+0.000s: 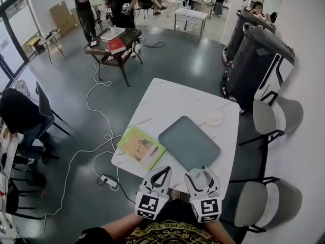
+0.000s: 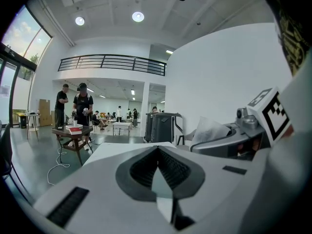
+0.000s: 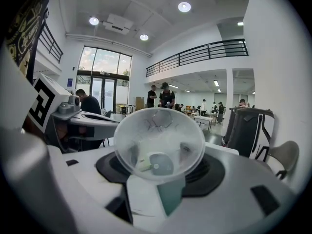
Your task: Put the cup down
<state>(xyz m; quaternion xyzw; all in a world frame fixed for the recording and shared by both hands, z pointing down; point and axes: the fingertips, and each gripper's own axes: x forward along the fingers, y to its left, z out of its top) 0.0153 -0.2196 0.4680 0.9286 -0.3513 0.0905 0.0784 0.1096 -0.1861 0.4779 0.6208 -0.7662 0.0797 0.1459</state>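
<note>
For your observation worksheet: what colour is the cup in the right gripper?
The cup is clear, colourless plastic; the right gripper view shows it best.

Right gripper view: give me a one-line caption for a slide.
Right gripper holds a clear plastic cup, seen end-on between its jaws.

No text, label or number can be read anywhere in view.

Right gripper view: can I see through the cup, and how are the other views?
Right gripper view: the clear plastic cup fills the centre, its scuffed wall hazing what lies behind; ceiling lights glare above. Left gripper view: strong fisheye bend, black corners. Head view: even light, no glare on the white marble table.
</note>
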